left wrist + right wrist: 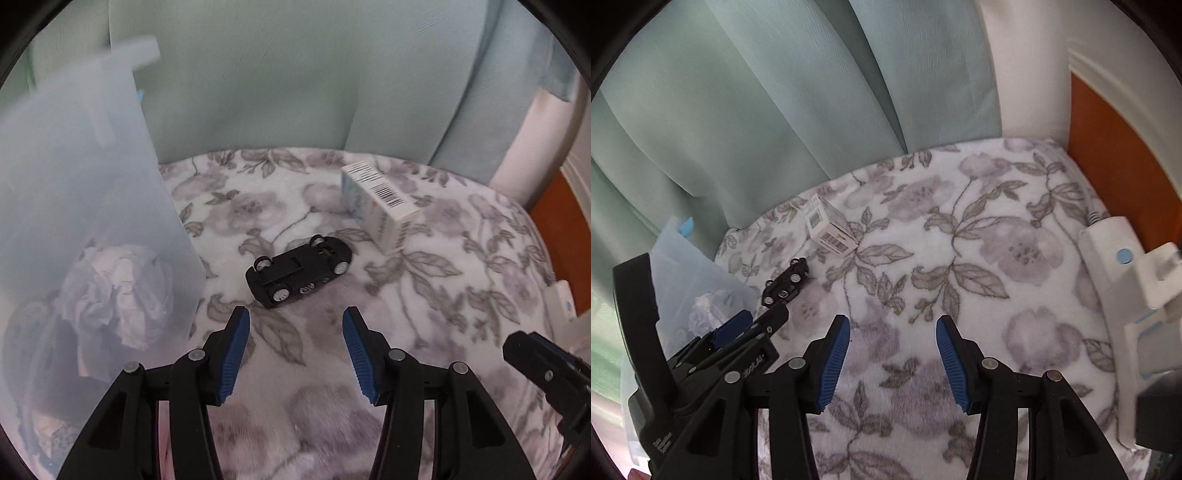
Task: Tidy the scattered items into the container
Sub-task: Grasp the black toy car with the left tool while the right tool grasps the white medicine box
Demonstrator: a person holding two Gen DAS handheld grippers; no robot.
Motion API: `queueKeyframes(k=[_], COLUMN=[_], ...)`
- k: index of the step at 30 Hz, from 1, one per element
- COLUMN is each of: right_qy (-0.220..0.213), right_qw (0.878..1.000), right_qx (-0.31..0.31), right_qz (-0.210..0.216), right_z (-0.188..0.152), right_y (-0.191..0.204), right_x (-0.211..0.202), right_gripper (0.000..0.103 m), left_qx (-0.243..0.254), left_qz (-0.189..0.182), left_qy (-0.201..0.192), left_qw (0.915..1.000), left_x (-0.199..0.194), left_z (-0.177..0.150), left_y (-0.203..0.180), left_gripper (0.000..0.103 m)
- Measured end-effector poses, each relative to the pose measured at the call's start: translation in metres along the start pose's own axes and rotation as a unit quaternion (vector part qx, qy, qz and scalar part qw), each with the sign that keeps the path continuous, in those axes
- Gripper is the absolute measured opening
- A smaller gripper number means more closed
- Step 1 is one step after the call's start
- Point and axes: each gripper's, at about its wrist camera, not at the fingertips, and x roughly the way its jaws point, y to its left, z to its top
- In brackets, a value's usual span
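A black toy car [299, 271] lies upside down on the floral blanket [461, 280], just ahead of my open, empty left gripper [295, 325]. A white box with a barcode [380, 206] lies beyond it to the right. The translucent plastic container [85, 206] stands at the left with crumpled paper [114, 291] inside. In the right wrist view, my right gripper [893, 332] is open and empty over bare blanket [979, 236]; the car [785, 286], box [829, 229], container [698, 280] and left gripper [753, 321] lie to its left.
Pale green curtains [295, 74] hang behind the blanket. A white power strip with plugs [1126, 295] lies along the right edge beside an orange floor [1115, 155]. The right gripper's tip [543, 373] shows at the left view's right edge.
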Motion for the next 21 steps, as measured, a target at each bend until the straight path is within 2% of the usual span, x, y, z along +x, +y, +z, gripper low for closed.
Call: queueKeyframes(k=[9, 21], right_qy=[0.012, 0.01], right_qw=[1.0, 0.998], right_qx=[-0.02, -0.061], right_qz=[0.006, 0.022], right_z=[0.01, 0.038], right_y=[0.008, 0.031], right_x=[0.03, 0.064], right_gripper=[0.053, 0.053], left_qx=[0.022, 0.032], left_qz=[0.008, 0.004], left_qy=[-0.008, -0.016], left_qw=[0.9997, 0.9993], left_x=[0.02, 0.038], left_z=[0.006, 0.019], left_y=[-0.001, -0.003], left_gripper=[0.054, 0.062])
